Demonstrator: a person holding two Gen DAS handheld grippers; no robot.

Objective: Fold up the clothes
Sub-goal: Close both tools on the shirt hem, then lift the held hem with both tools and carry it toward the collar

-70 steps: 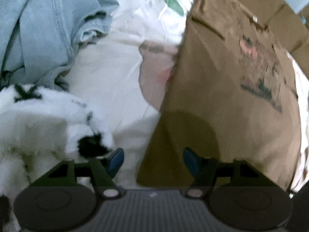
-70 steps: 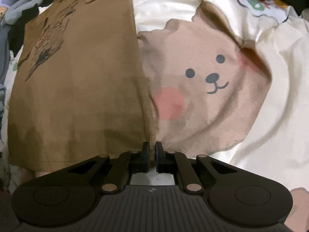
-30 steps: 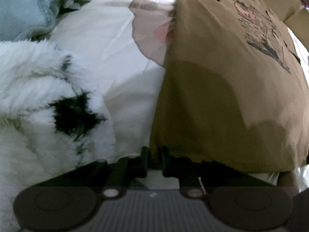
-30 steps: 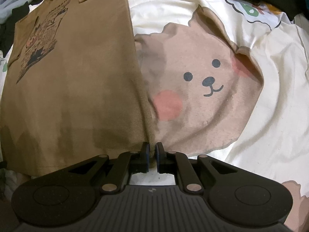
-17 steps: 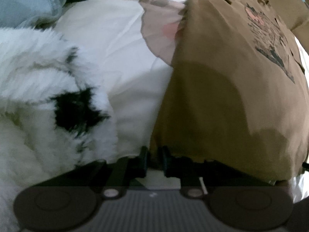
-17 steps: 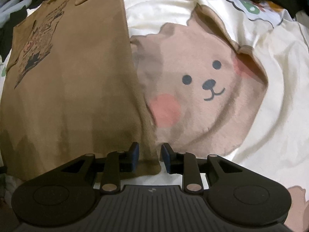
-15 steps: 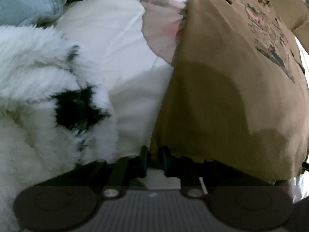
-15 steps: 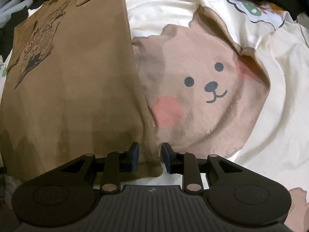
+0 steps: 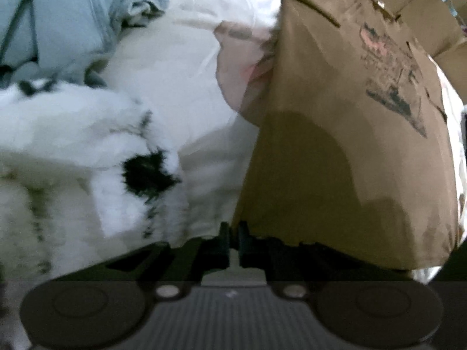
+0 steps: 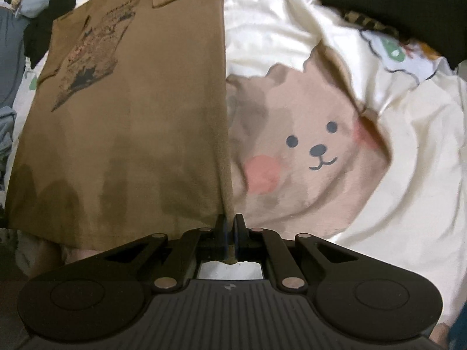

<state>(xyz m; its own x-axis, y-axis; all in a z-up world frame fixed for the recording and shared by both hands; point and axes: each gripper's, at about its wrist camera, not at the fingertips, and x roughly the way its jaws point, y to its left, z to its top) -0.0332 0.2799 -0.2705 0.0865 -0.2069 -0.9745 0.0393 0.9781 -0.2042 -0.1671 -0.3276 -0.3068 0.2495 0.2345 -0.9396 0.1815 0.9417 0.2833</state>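
Closing again after a brief release half a second back, the right gripper (image 10: 229,227) now has its jaws pinched on the near right corner of the brown T-shirt (image 10: 131,134), a tongue of brown cloth showing between the pads. The left gripper (image 9: 232,234) has also just tightened, and its jaws stand narrow on the shirt's other hem corner, though that view is dim and the cloth between the pads is only likely. Against the earlier frames, the hem has come up off the bed: in the left view more of the blue denim garment (image 9: 58,20) shows and the fluffy white-and-black fabric (image 9: 87,160) sits lower. The shirt stretches away from both grippers, print side up, over the cream bedsheet (image 10: 408,175), its right edge beside the printed bear face (image 10: 306,145).
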